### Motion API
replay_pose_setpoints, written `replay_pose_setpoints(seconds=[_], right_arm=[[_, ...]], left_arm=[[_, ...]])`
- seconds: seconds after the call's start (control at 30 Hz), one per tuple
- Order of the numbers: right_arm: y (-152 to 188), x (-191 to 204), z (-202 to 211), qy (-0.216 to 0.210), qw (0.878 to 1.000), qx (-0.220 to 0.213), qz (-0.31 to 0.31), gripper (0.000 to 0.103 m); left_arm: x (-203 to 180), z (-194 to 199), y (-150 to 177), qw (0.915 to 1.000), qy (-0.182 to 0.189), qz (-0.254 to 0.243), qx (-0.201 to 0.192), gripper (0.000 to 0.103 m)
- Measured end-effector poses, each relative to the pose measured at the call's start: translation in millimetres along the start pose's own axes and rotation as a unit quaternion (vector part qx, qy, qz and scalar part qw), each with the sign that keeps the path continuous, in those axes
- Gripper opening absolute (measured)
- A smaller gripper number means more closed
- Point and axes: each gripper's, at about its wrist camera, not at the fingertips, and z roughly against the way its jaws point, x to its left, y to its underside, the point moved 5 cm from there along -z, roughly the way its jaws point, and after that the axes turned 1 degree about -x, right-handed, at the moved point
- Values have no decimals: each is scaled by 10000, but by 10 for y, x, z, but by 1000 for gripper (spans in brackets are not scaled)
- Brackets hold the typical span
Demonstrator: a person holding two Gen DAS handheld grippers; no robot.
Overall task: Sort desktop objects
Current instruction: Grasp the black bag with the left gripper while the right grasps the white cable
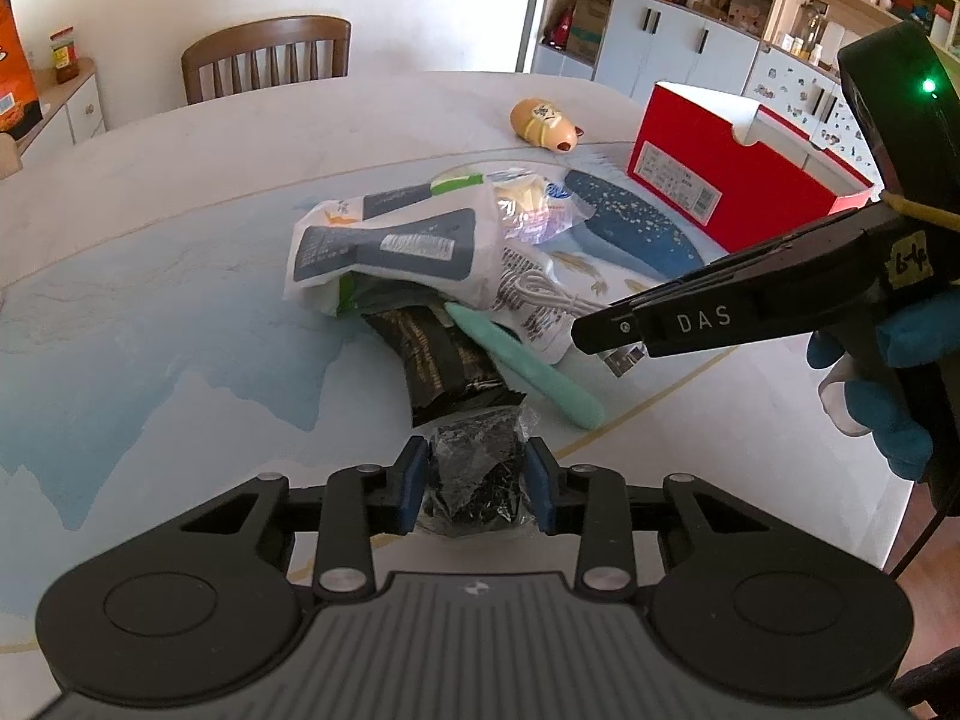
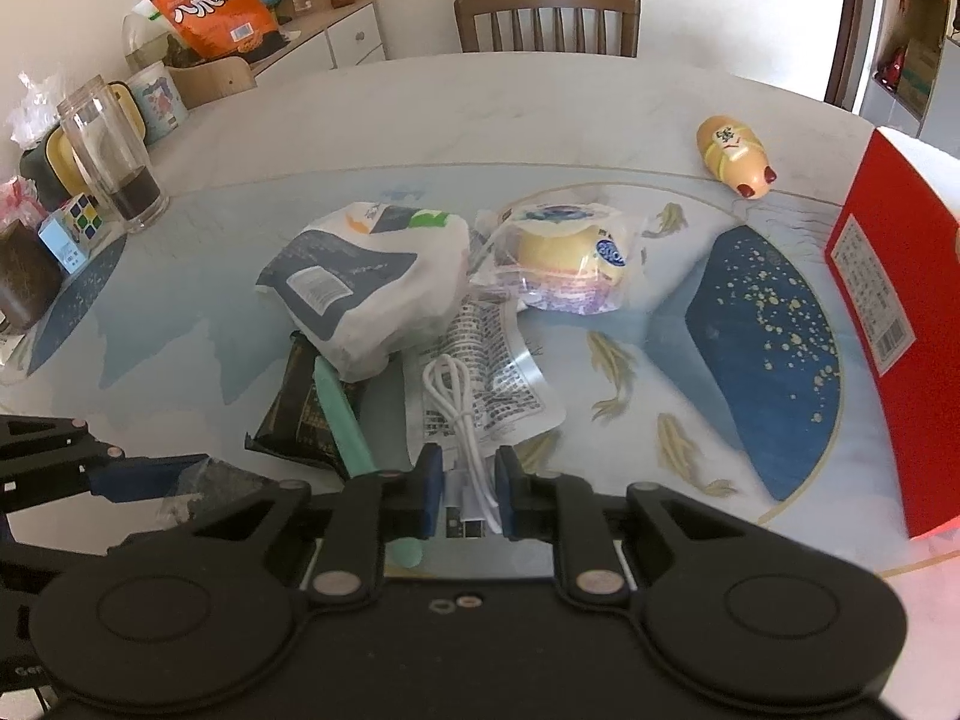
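Note:
My left gripper (image 1: 478,483) is shut on a small black item in clear wrap (image 1: 474,468) at the near table edge, its blue pads pressing both sides. From the right wrist view it reaches in at the lower left. My right gripper (image 2: 471,492) is shut on a clear packet with a coiled white cable (image 2: 459,414). In the left wrist view its black fingers (image 1: 606,324) come in from the right onto that packet. In the pile lie a white bag (image 2: 372,294), wrapped bread (image 2: 564,258), a black packet (image 1: 438,360) and a mint-green stick (image 1: 522,366).
A red box (image 1: 738,180) stands open at the right, with a hot-dog-shaped toy (image 2: 735,156) behind it. A tall glass (image 2: 114,162), a puzzle cube (image 2: 84,216) and jars crowd the table's left edge. A wooden chair (image 2: 546,15) stands at the far side.

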Motion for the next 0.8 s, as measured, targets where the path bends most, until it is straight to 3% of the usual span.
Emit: replay_pose_setpoints(seconds=[0.8], right_arm=[[-23,-307,395,65,9996,-230,-121,17]], left_arm=[[-360,75,-315,9994,152,-168,-246,33]])
